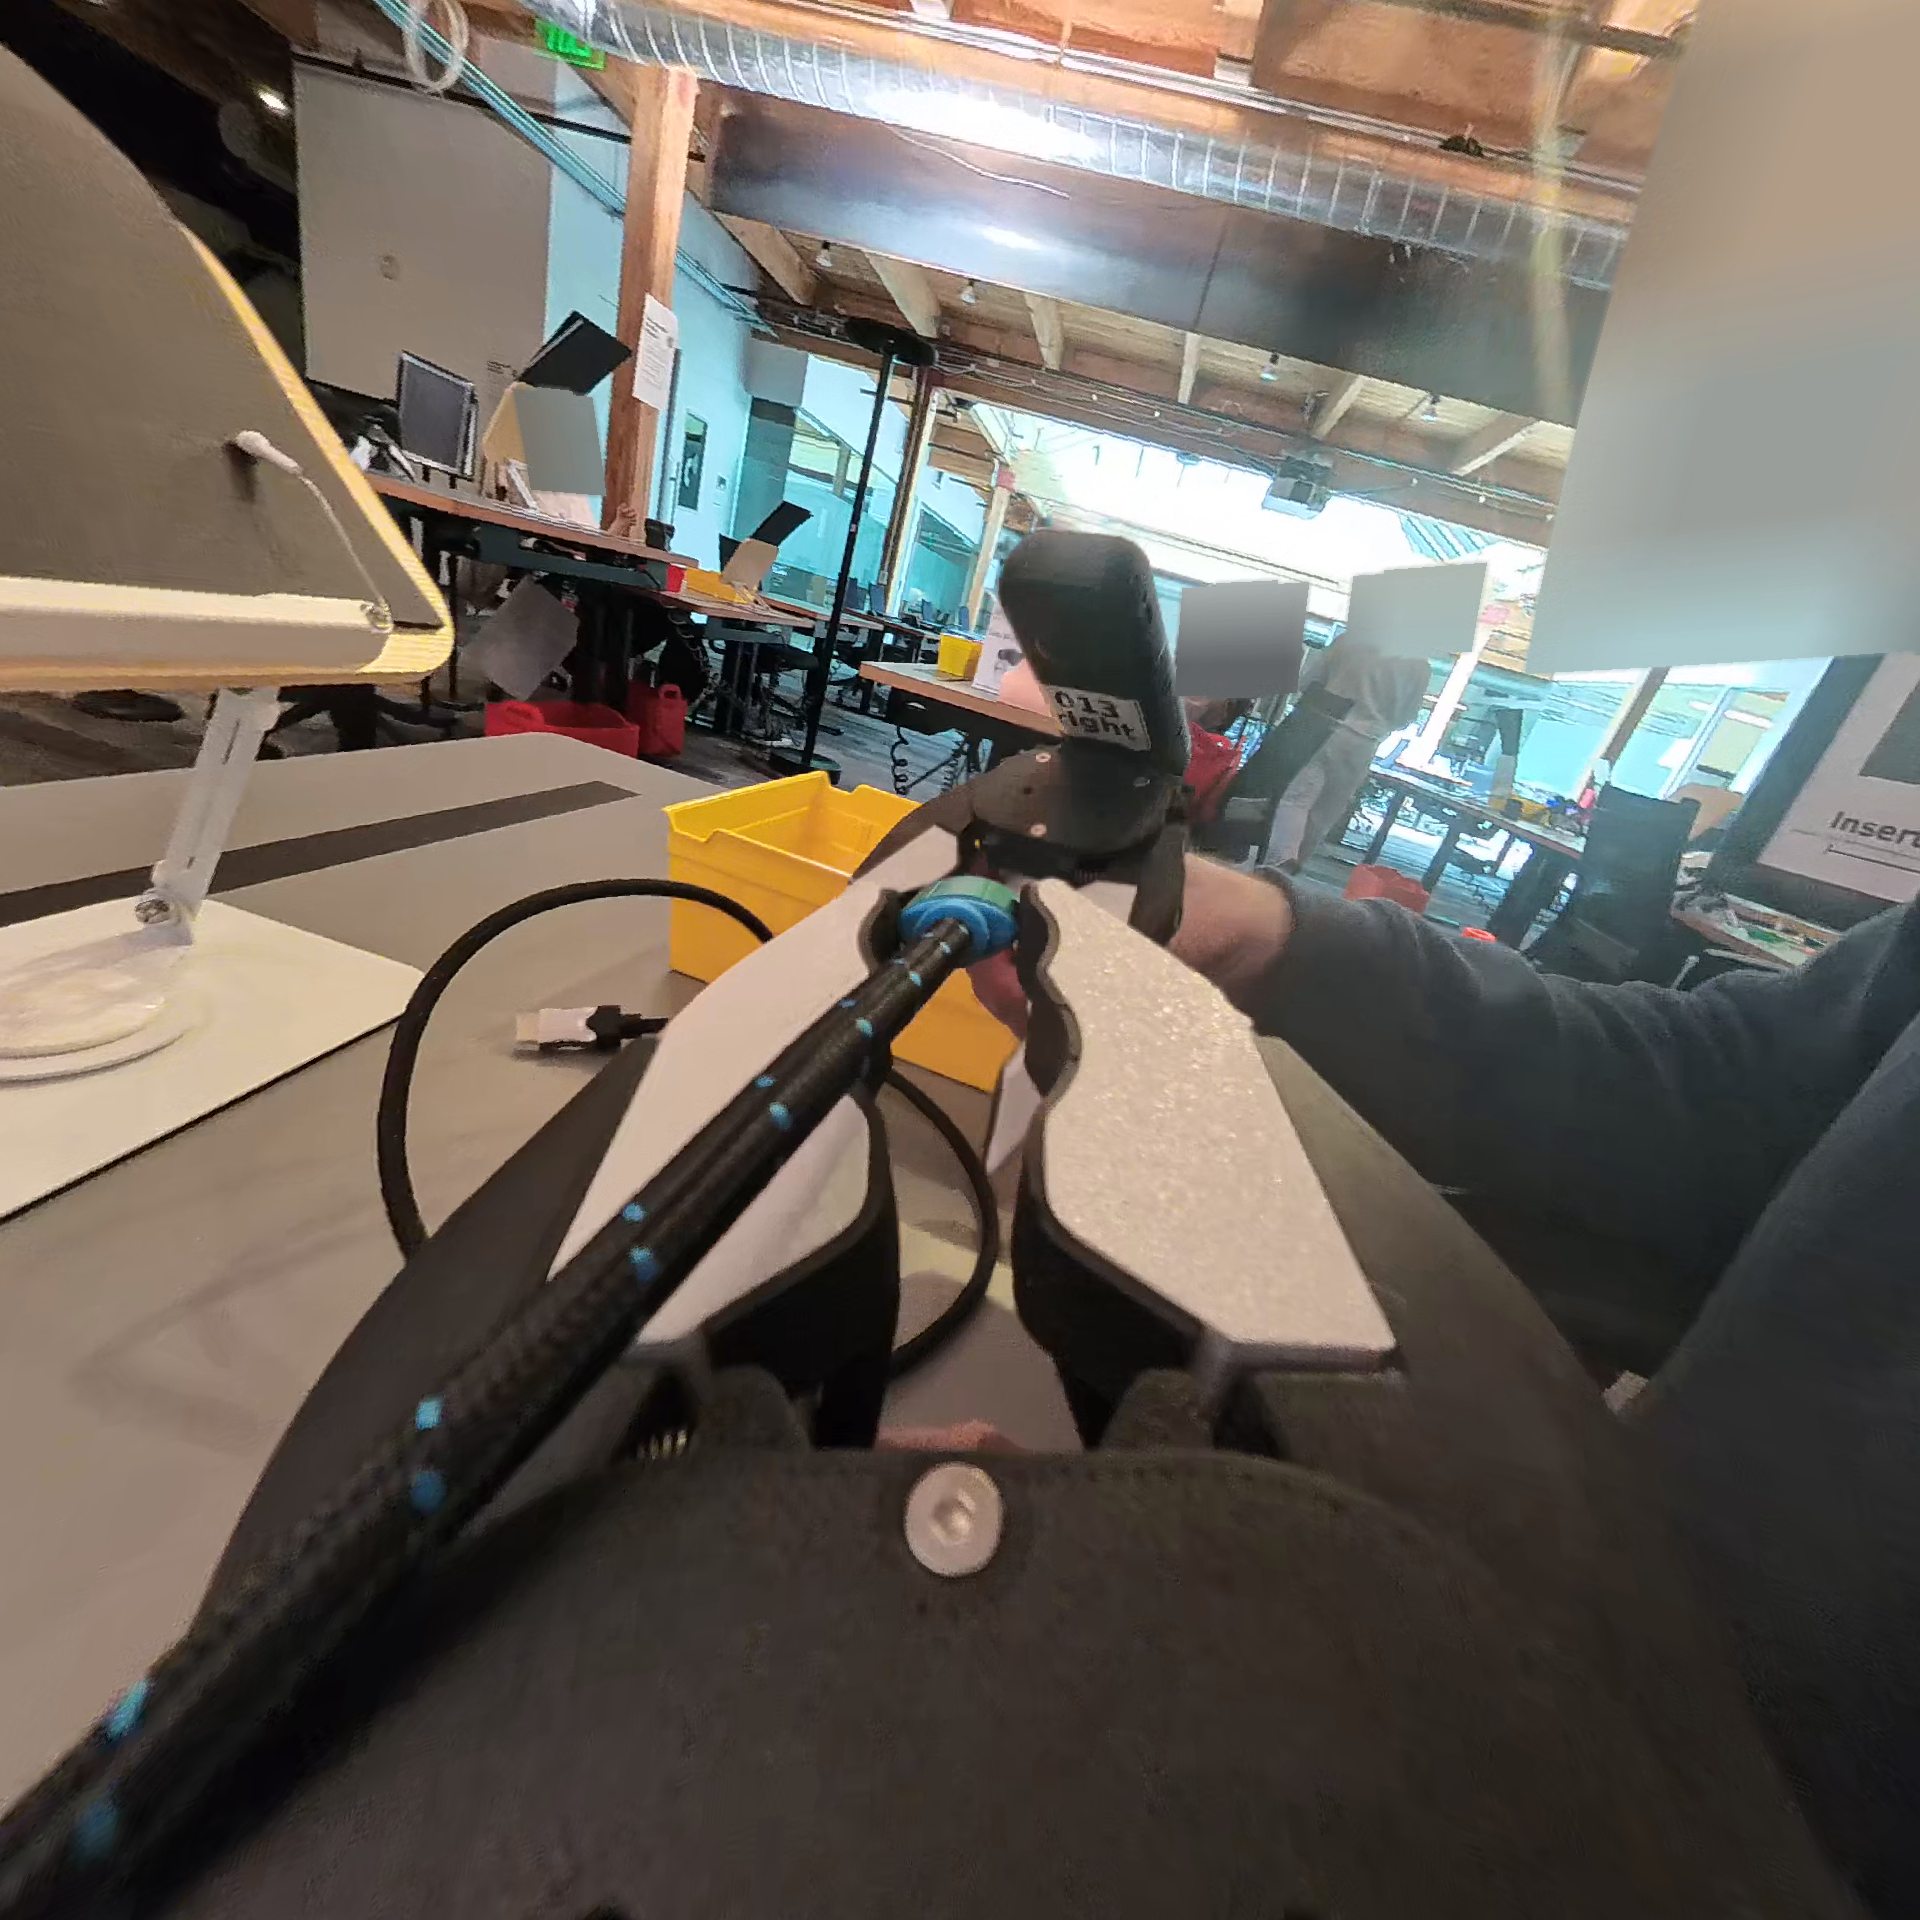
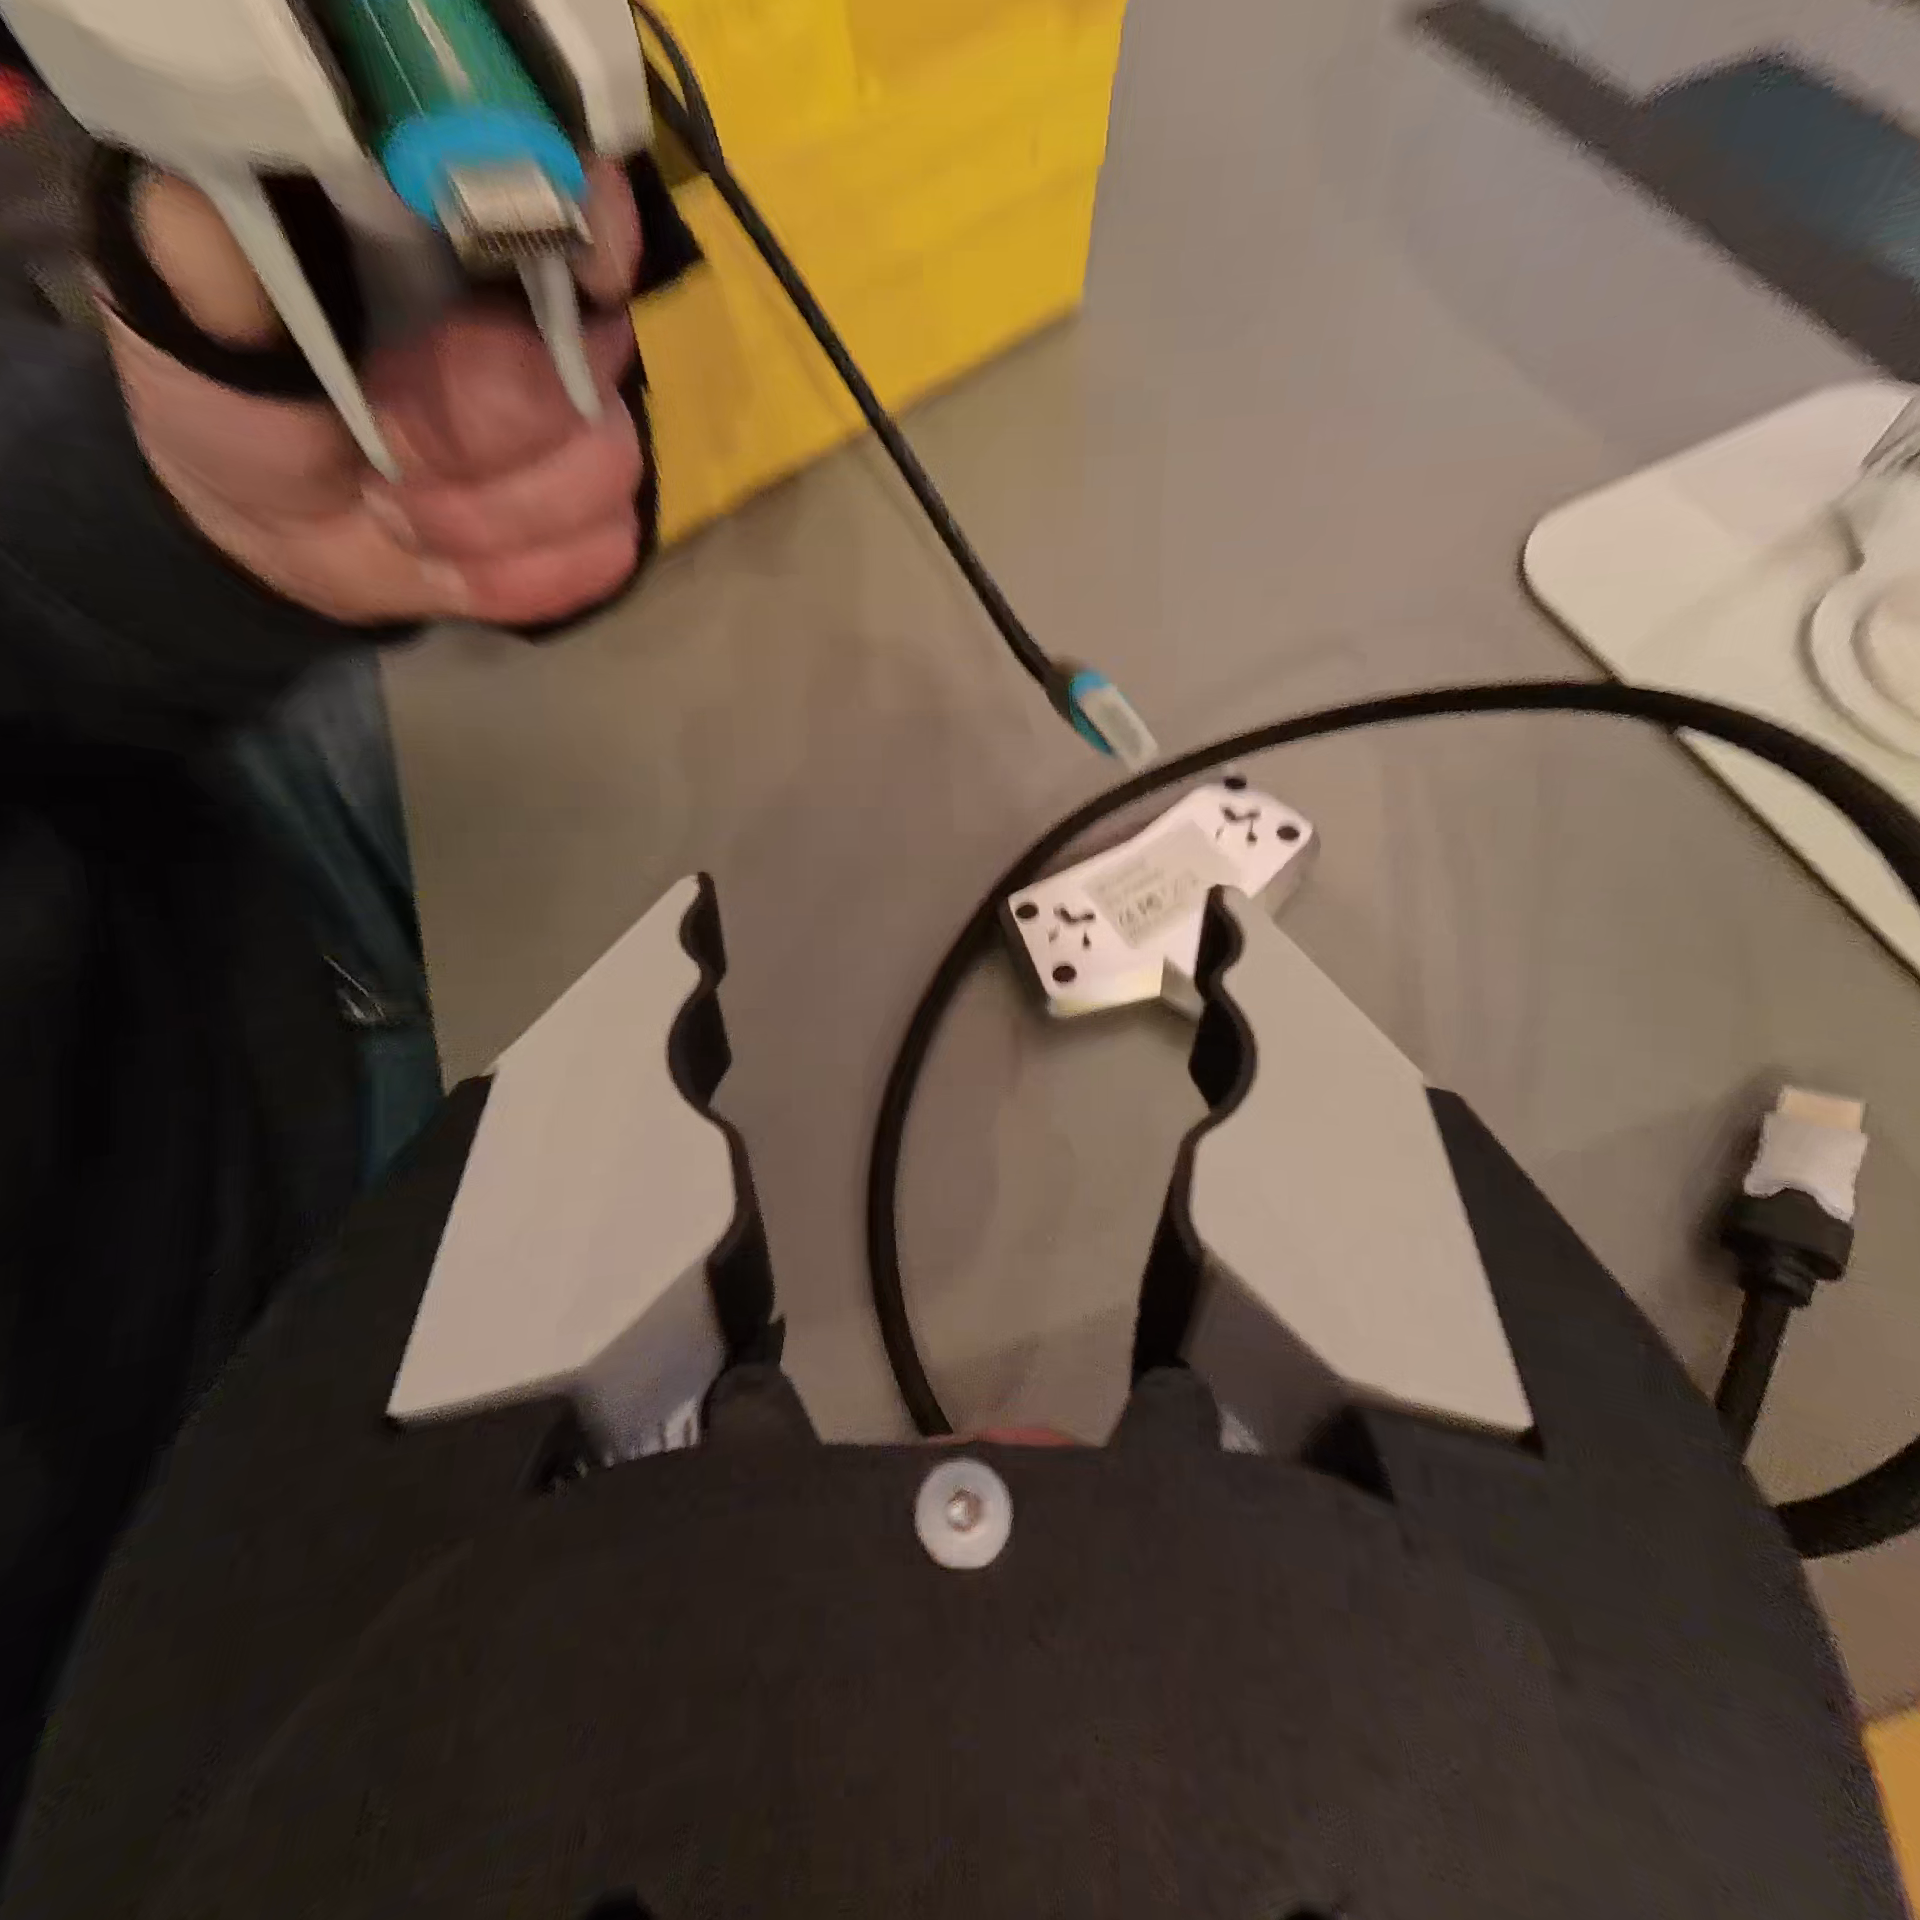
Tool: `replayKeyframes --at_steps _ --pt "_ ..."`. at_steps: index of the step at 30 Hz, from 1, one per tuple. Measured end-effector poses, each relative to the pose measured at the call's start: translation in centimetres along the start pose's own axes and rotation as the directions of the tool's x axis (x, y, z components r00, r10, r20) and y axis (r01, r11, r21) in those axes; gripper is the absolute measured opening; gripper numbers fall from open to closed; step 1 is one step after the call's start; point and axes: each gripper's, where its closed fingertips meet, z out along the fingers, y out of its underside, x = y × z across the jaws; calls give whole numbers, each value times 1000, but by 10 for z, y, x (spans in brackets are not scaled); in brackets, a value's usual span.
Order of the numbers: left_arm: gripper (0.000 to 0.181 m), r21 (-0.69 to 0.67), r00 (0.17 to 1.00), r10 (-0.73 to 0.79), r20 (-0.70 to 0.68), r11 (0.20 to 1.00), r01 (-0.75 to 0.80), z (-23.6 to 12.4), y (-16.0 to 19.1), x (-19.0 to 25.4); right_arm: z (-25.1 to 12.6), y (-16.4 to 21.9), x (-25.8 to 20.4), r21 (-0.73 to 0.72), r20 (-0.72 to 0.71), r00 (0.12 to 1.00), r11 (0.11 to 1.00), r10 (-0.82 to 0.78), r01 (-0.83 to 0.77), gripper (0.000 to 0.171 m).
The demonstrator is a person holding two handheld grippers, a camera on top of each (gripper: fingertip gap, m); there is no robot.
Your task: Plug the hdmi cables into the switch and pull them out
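While the left gripper (image 1: pixel 961 925) is seen clamped on a blue-tipped HDMI plug (image 1: pixel 956 920), only the right wrist view shows the white switch (image 2: pixel 1153 904) lying on the grey table (image 2: pixel 1299 416), just beyond the widely spread, empty right gripper (image 2: pixel 961 935); a yellow bin (image 1: pixel 769 862) and a silver plug (image 2: pixel 1803 1164) are seen nearby, with an open workshop behind

Counting two grippers (image 2: pixel 961 997) (image 2: pixel 447 135), three HDMI plugs (image 2: pixel 1803 1148) (image 2: pixel 1107 717) (image 2: pixel 509 203), one switch (image 2: pixel 1132 904), one yellow bin (image 2: pixel 914 239).
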Motion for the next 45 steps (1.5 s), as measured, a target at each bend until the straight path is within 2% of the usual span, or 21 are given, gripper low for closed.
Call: replayKeyframes --at_steps 3,9,11,14,18,20,22,24,32,37,45 --pt "21 8 999 -12 33 1000 12 -3 3 -6 14 16 14 -125 -50 997 991 -57 51 96" --pt "21 3 997 -7 80 1000 7 -7 9 -14 51 50 36 -287 -62 997 958 -44 24 108" --pt "21 12 997 -18 76 1000 17 -9 9 -14 59 61 46 -332 -74 997 943 -22 -4 103" --pt "21 19 997 -26 75 1000 24 -12 9 -16 63 66 56 -334 -83 997 942 7 -34 80" --pt "21 27 997 -32 75 999 30 -13 10 -18 65 68 58 -364 -48 999 931 -20 1 80" --pt "21 30 997 -37 73 999 35 -14 11 -18 68 66 57 -350 -25 999 937 -33 22 80" --pt "21 28 997 -37 75 999 35 -15 12 -19 74 64 58 -321 -24 1000 947 -11 2 88" --pt "21 24 996 -30 81 999 28 -16 12 -19 77 62 61 -304 -45 999 953 -29 14 80" --pt "22 -2 993 -5 122 1000 6 -18 17 -25 69 58 50 -261 30 998 965 50 -40 79" --pt "21 -24 989 7 145 1000 -4 -16 20 -29 44 33 46 -150 41 996 986 78 -71 79" --pt "21 -81 984 57 171 996 -44 -9 21 -29 3 -7 39 -64 22 999 998 29 -28 79"
